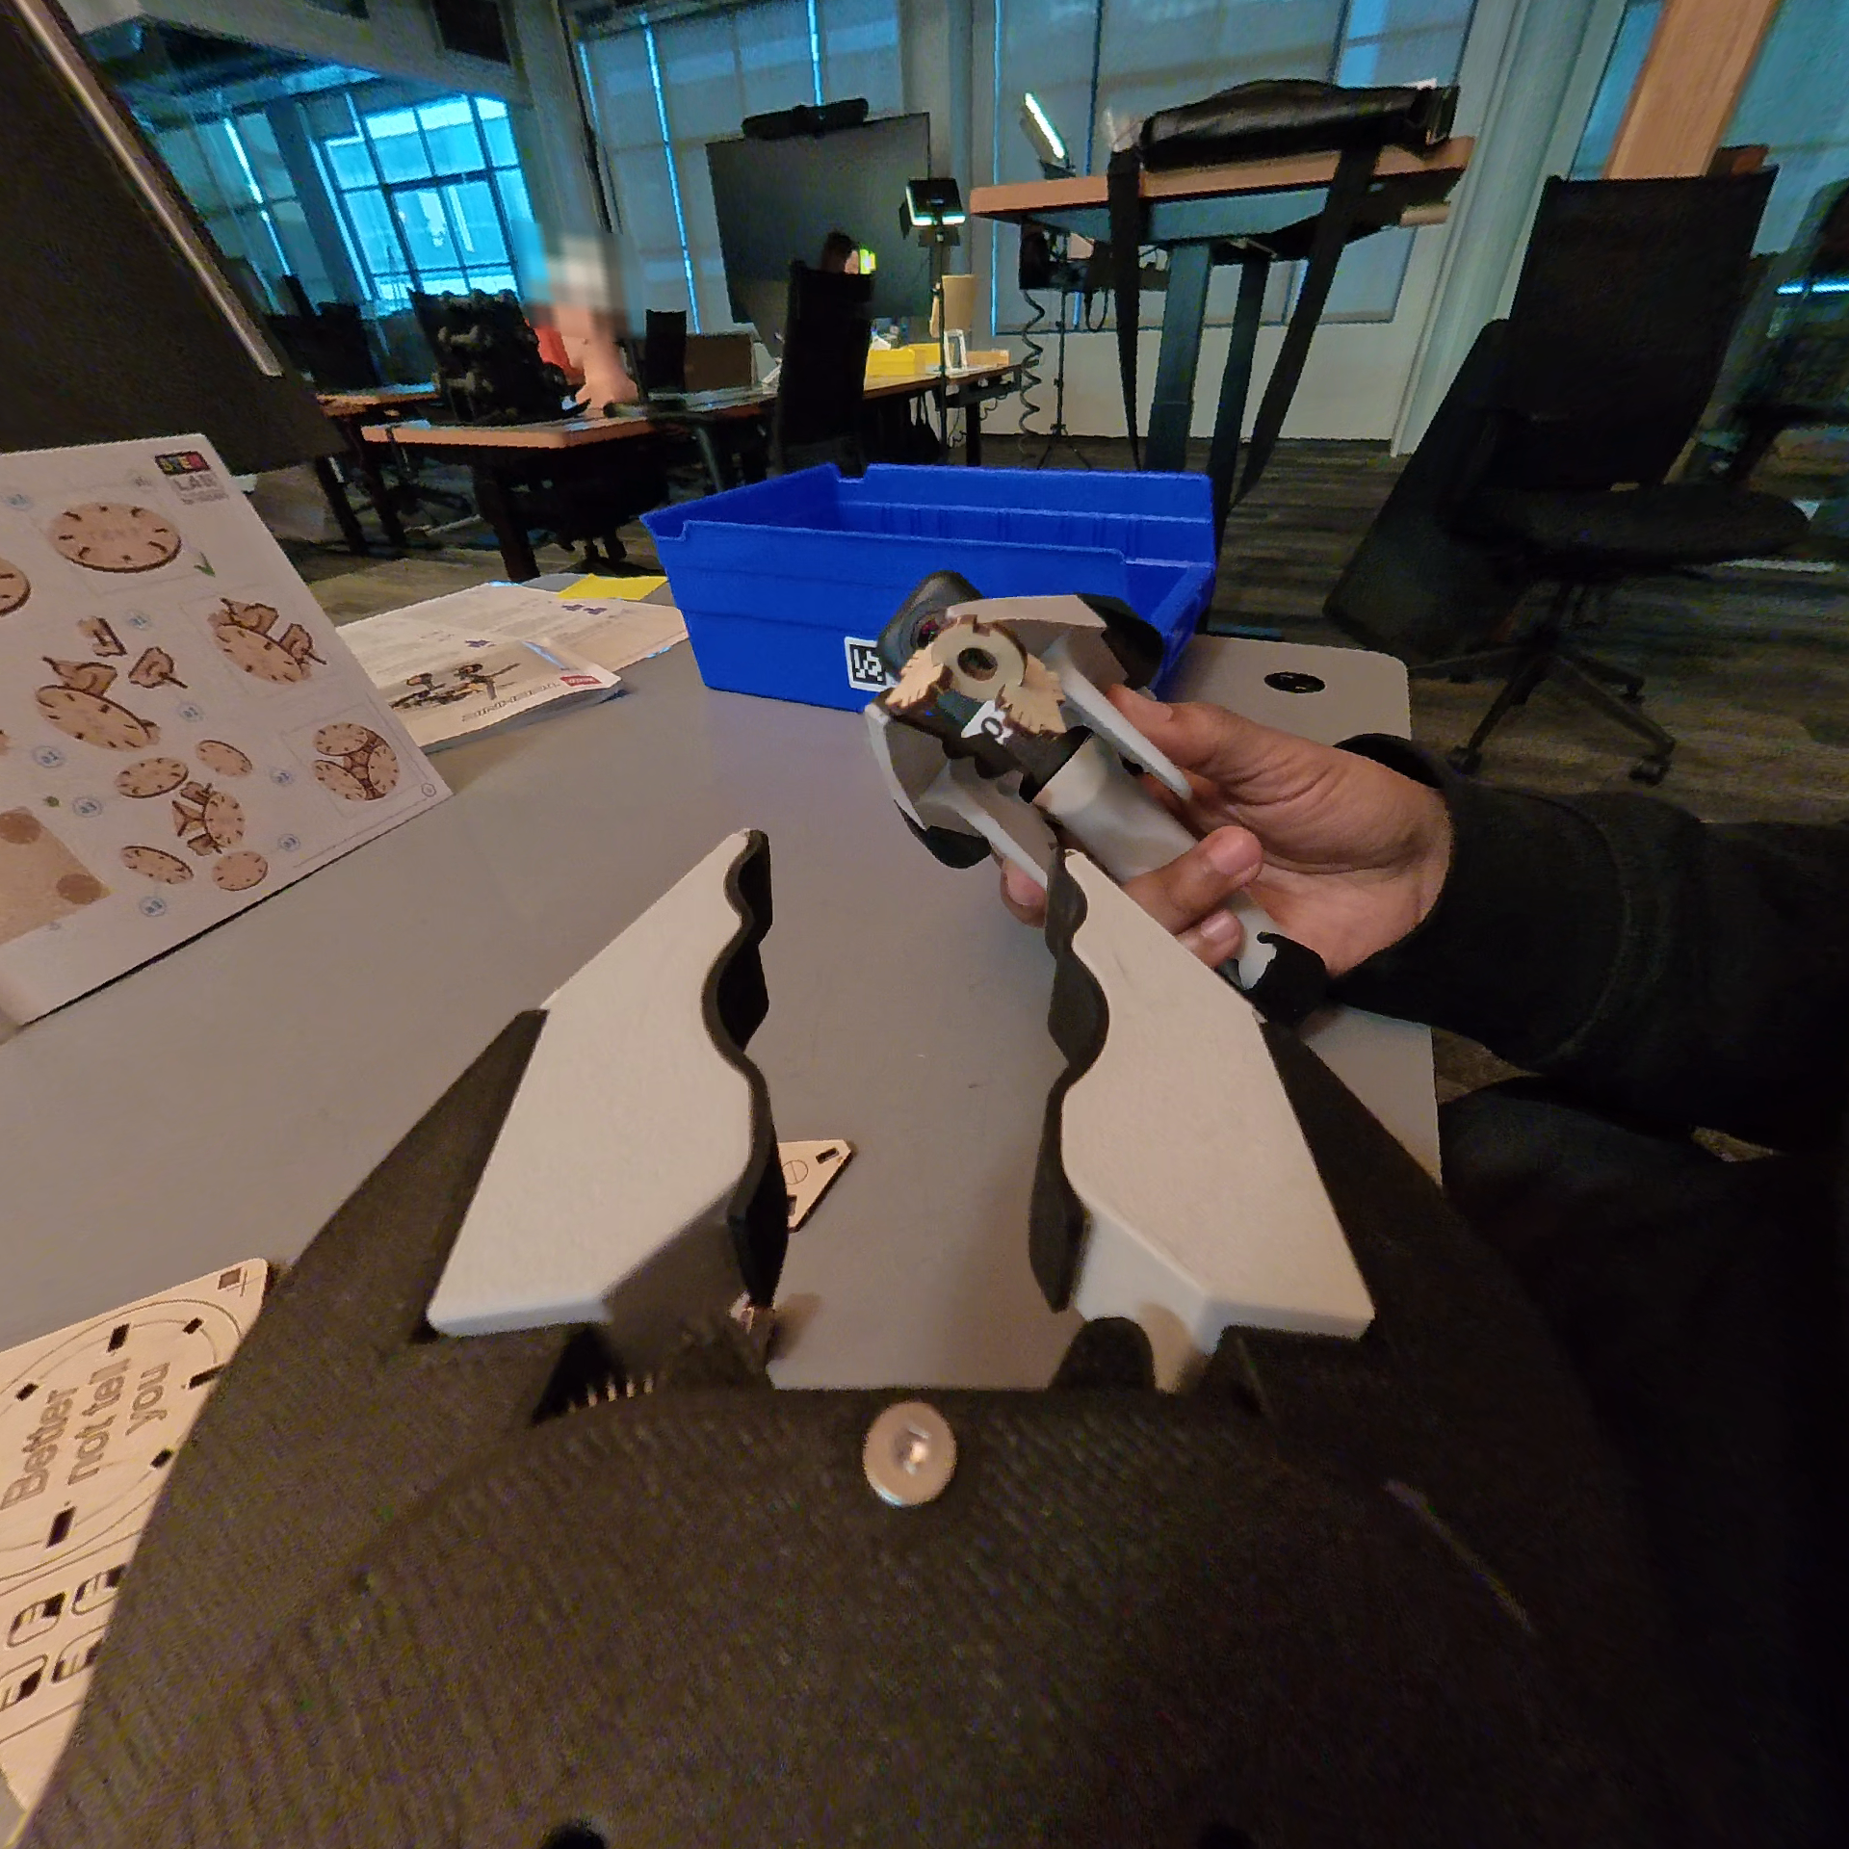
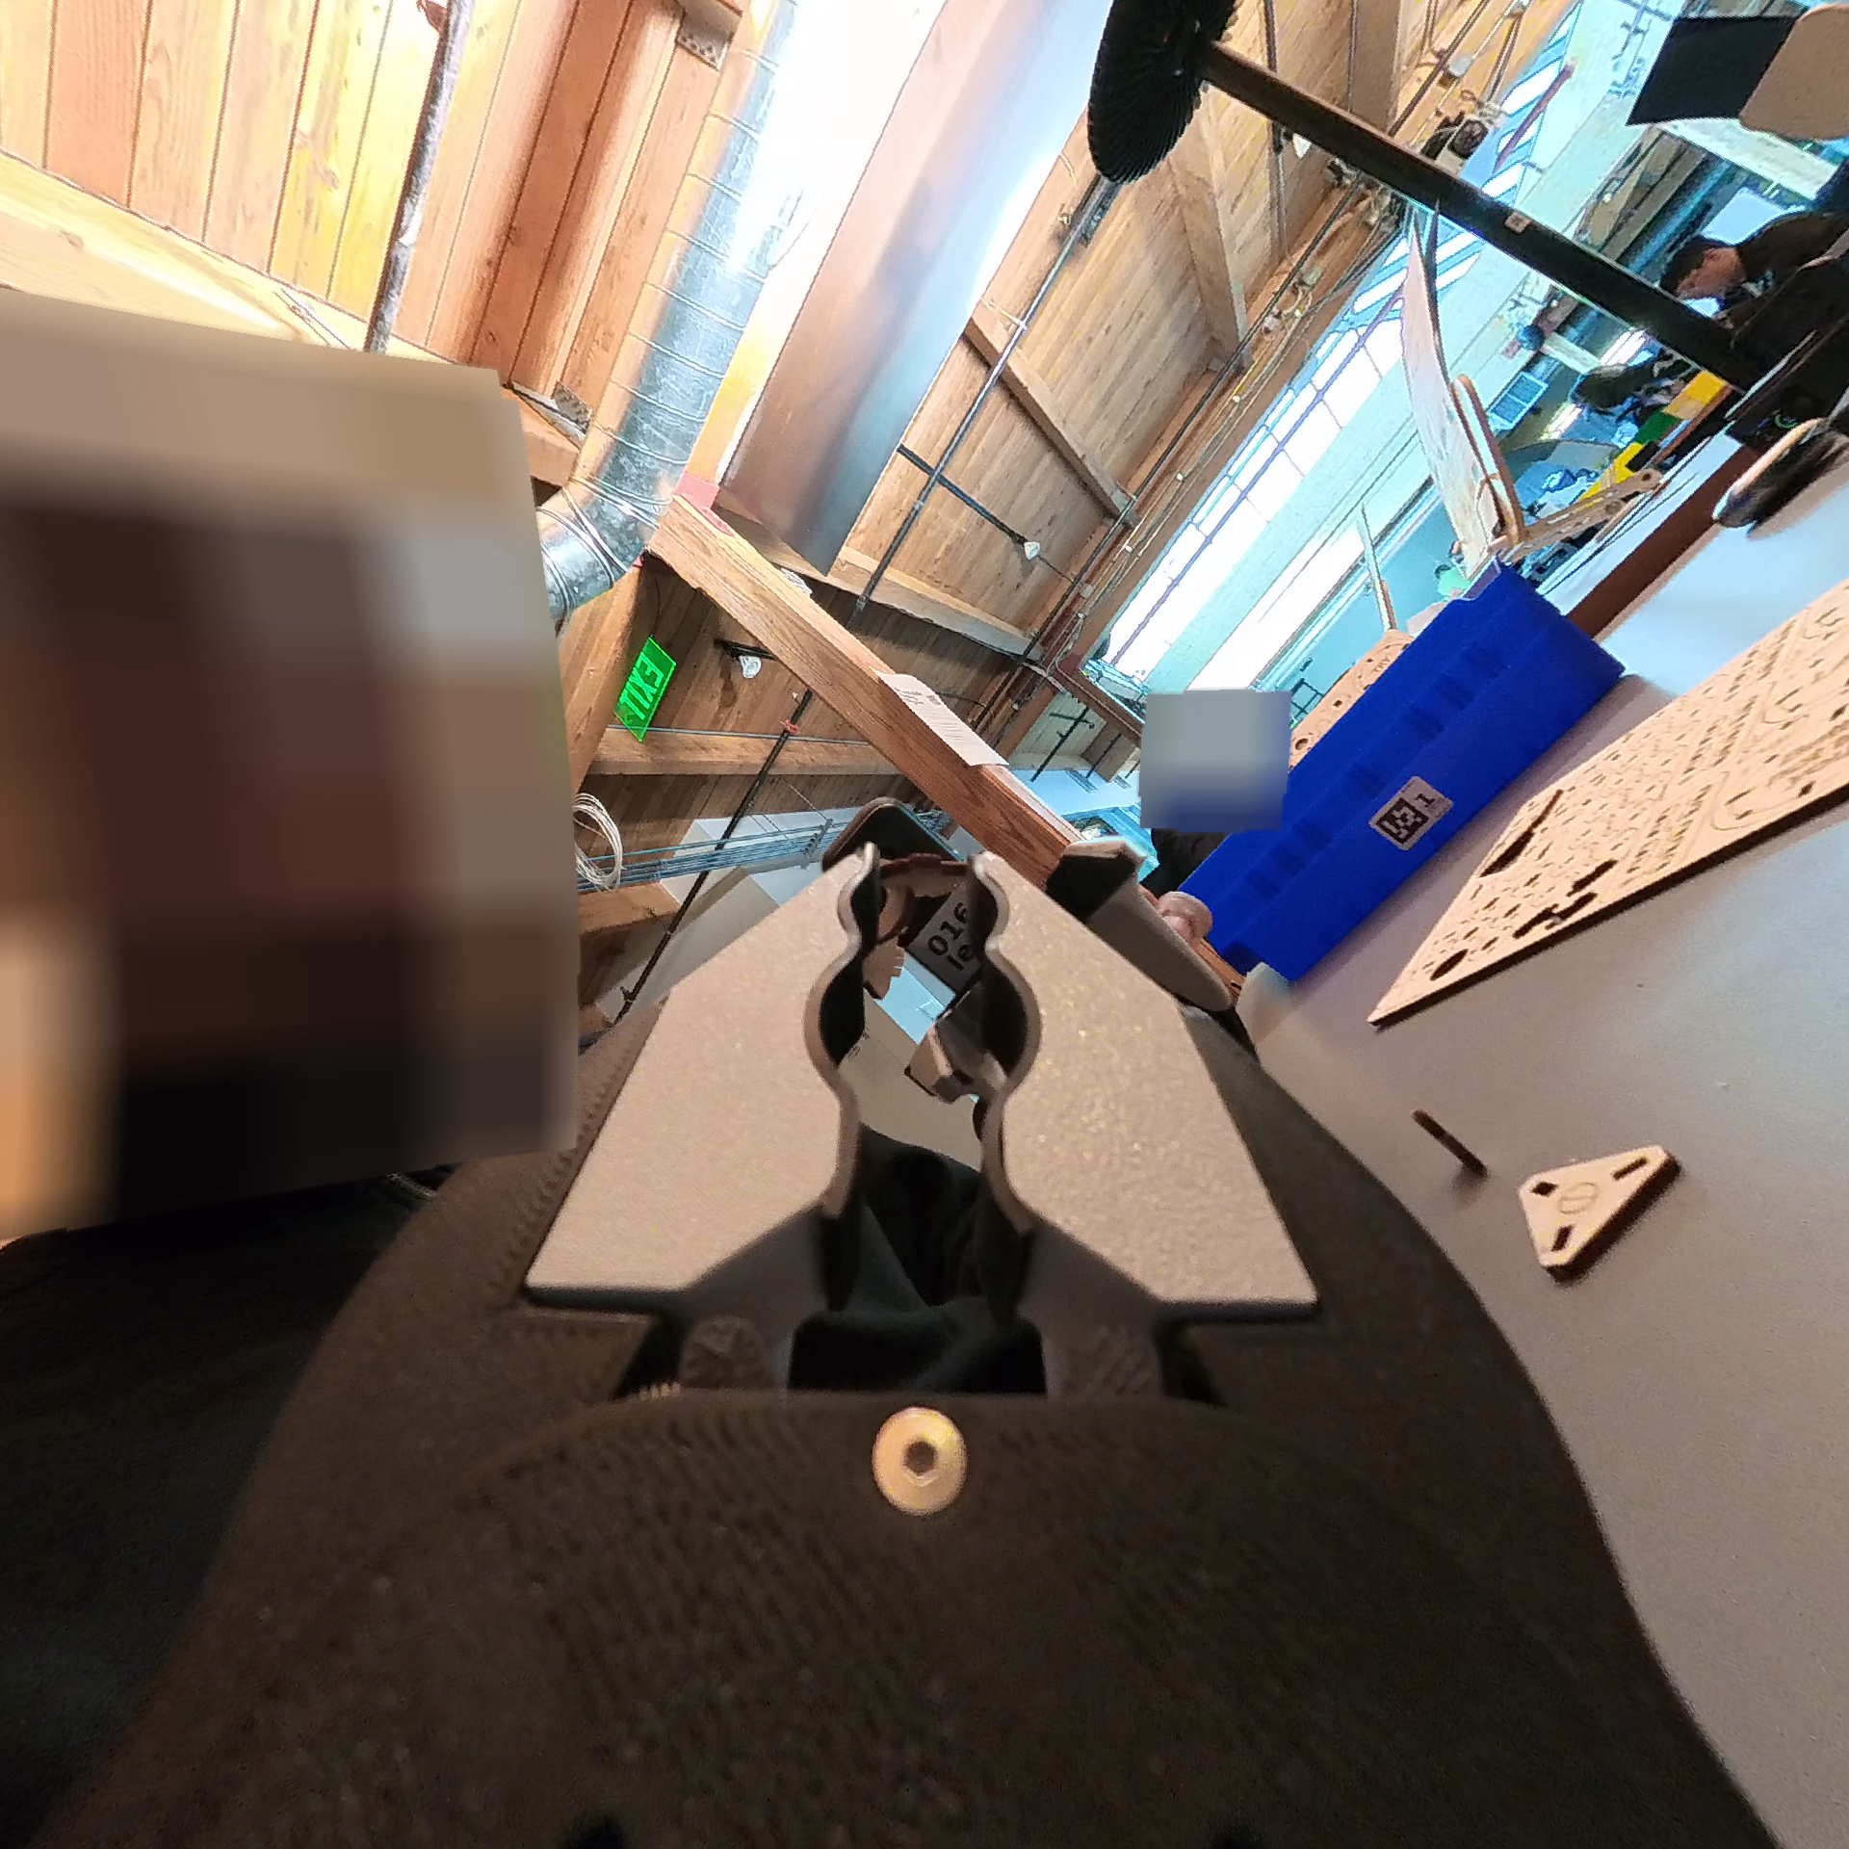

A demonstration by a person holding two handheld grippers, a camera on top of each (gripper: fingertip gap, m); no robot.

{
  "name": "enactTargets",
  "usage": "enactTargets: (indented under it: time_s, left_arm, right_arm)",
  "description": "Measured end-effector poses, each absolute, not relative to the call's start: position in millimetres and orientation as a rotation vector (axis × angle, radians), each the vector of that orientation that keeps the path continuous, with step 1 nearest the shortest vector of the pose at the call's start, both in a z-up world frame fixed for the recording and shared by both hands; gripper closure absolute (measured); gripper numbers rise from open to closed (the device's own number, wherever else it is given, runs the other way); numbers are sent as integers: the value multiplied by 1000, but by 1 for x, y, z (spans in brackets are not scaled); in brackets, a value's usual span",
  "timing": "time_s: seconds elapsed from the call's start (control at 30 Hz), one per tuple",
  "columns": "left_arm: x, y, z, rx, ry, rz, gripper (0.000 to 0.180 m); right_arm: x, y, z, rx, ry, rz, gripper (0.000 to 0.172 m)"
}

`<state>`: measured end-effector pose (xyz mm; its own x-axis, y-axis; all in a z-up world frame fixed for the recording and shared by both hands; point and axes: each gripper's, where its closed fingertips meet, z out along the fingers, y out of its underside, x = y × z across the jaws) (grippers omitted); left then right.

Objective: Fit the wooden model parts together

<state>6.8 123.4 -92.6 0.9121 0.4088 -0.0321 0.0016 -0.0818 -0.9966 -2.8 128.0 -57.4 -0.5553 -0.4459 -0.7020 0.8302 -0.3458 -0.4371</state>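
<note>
My left gripper (image 1: 905, 860) is open above the grey table (image 1: 560, 880), with nothing between its fingers. Just beyond its right fingertip (image 1: 1076, 880), a hand (image 1: 1301, 830) holds my right gripper (image 1: 976, 700) tilted up off the table. The right gripper is shut on a small wooden toothed piece with a round hole (image 1: 976, 665). In the right wrist view the same piece (image 2: 900, 880) sits pinched at the tips of the right gripper (image 2: 920, 875), with the left gripper's fingers behind it. A small triangular wooden piece (image 1: 815, 1171) lies on the table under the left gripper; it also shows in the right wrist view (image 2: 1591, 1206).
A blue bin (image 1: 900, 570) stands at the table's far edge, also in the right wrist view (image 2: 1401, 770). A picture instruction sheet (image 1: 170, 700) and a booklet (image 1: 490, 660) lie at left. A laser-cut wooden sheet (image 1: 80, 1451) (image 2: 1651, 760) lies on the table, and a small dark stick (image 2: 1448, 1141). Both grippers' tips are close together, under 4 cm apart.
</note>
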Motion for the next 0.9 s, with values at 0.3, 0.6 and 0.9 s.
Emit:
enactTargets:
  time_s: [0.3, 0.6, 0.9]
  left_arm:
    - [3, 122, -95, -1626, -351, 320, 126]
    - [2, 123, -97, -1634, -358, 310, 126]
    - [2, 124, -99, -1642, -361, 308, 125]
  right_arm:
    - [-1, 128, -57, 591, 998, -1971, 158]
    - [-2, 129, -56, 589, 985, -1973, 157]
    - [-2, 129, -56, 584, 981, -1972, 157]
